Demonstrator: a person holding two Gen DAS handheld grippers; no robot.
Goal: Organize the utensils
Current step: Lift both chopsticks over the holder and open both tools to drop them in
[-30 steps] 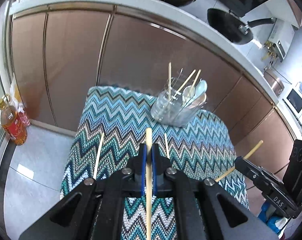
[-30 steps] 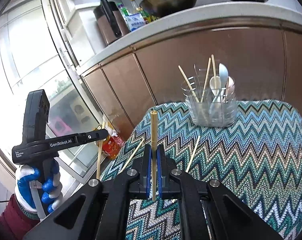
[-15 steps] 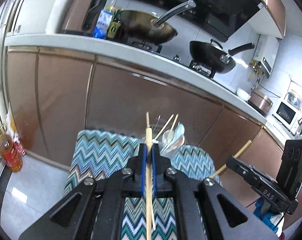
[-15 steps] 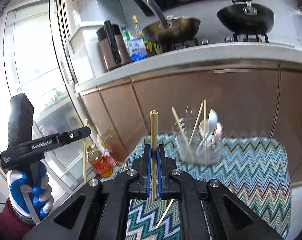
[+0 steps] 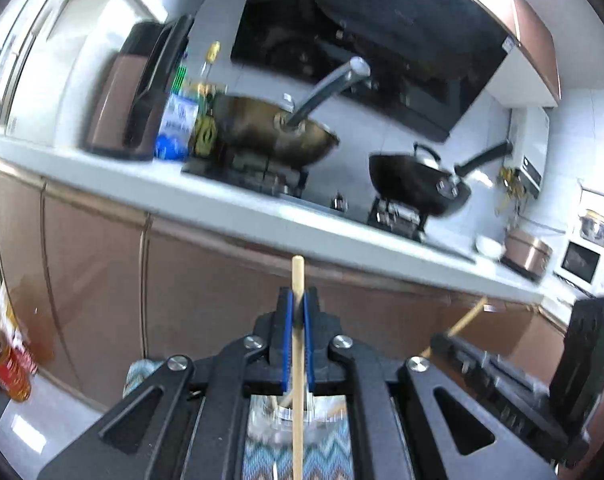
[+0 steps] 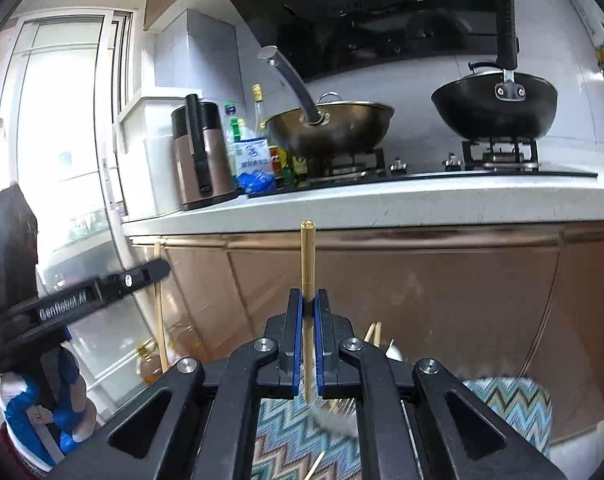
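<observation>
Left tongs (image 5: 298,320) are pinching a chopstick (image 5: 298,360) between the blue pads (image 5: 287,340), pressed tight on it; the stick is standing near upright, tip poking out above, long end running down toward the near edge of view. Right tongs (image 6: 309,328) are likewise clamping a second chopstick (image 6: 307,264), ribbed top showing above the pads.

Both are hanging over the clear holder (image 5: 298,412), glimpsed low between the arms, sitting on the zigzag cloth (image 6: 509,396) that is covering the surface. Sticks and a white spoon (image 6: 393,354) are already poking out of the holder in the right view. At least one loose stick (image 6: 315,466) is lying on the cloth near the bottom edge.

Handling, as judged: the chopsticks are looking light, stiff, thin and smooth, so likely to swivel or slip in a single-point pinch. Mid-shaft hold seems best, keeping them vertical for dropping in. The holder is looking like thin glass or plastic, tippable if knocked.
</observation>
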